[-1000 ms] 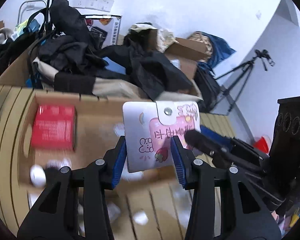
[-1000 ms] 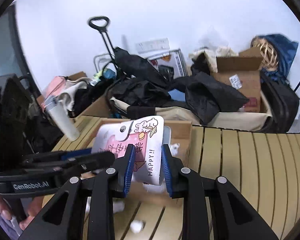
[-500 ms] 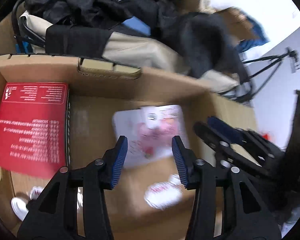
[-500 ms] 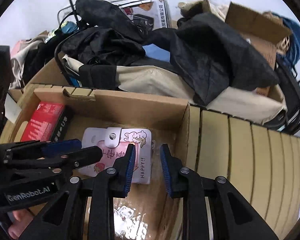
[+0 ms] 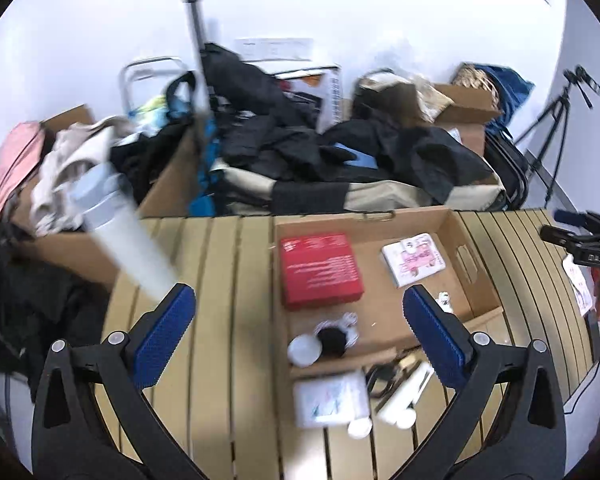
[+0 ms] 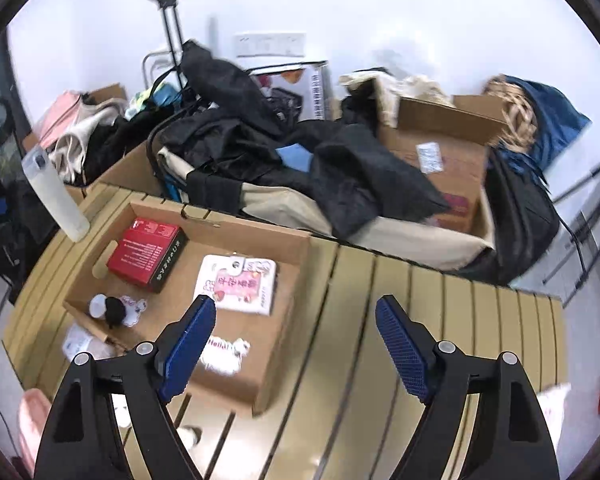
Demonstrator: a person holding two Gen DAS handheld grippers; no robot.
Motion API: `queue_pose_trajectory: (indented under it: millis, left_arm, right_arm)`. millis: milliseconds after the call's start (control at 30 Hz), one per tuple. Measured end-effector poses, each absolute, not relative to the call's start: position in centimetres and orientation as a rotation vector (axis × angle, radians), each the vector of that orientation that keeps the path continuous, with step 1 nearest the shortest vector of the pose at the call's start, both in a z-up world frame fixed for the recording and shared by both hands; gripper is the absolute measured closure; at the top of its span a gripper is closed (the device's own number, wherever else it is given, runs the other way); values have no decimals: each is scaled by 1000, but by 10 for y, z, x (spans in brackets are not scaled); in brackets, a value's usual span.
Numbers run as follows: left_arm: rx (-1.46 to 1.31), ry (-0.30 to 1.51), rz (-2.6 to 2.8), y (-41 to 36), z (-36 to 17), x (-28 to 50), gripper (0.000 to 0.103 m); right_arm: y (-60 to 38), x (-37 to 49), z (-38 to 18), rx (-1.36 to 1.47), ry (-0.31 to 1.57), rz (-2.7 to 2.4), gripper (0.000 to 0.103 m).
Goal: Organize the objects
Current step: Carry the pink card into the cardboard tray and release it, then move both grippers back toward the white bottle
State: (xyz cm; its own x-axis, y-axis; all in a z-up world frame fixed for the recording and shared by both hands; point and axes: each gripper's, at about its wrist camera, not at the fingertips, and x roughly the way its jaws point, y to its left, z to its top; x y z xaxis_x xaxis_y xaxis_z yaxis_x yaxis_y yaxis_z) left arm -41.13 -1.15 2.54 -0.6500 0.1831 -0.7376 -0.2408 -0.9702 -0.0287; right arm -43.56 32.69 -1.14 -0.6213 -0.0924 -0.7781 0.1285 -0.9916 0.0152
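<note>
The white-and-pink cartoon-printed snap wallet (image 6: 238, 285) is now left lying flat in the shallow brown cardboard box (image 6: 284, 240), released from both grippers.

The left gripper (image 5: 300, 334) and right gripper (image 6: 296, 346), clamped on the wallet a second ago, are seen pulled back with ribbed blue pads spread wide and nothing between them. A glossy red rectangular carton (image 6: 146, 254) lies beside the wallet, apart from it. The box rests on a slatted tan tabletop (image 6: 440, 312).
</note>
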Motion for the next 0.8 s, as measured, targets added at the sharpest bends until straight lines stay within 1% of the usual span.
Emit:
queue_pose_trajectory:
  millis: [100,233,300,400,500,600,633,700,733,767,800]
  left_arm:
    - [-1155,68,2685,-29,34,-390,0]
    - [-1169,140,2757,-36,27,-350,0]
    - [-1147,131,2794,-41,15,-322,0]
    - [-1154,41,2792,-49,-22,-274,0]
    - [-1263,-67,2764,-48,-64,-227,0]
    - [-1315,-188,2711,-45,-90,-190,0]
    - [-1345,-182,2681,-42,-96,-185,0]
    - [-1343,-99,2668,-36,-96,-187,0]
    - [-1317,-47,2709,-35,-91,-189,0]
    - [-1284,-29,2749,-35,-86,-191,0]
    - [-1243,-32,2777,-37,-82,-193,0]
  right_arm:
    - [328,-410,1,1264,25,-2726,18]
    - [316,-368,8,1215,45,-2750,18]
    - [308,-341,8,1172,38,-2754,18]
    - [281,-283,-9,1123,132,-2817,18]
    - [259,-224,-42,1115,33,-2780,18]
    - [240,-185,-89,1223,-195,-2635,19]
    - [236,-180,-96,1240,-217,-2599,19]
    - [223,-175,-109,1286,-154,-2565,20]
    - [217,-176,-110,1288,-110,-2564,21]
    - [215,-178,-109,1283,-106,-2560,25]
    - [211,-181,-107,1263,-112,-2556,26]
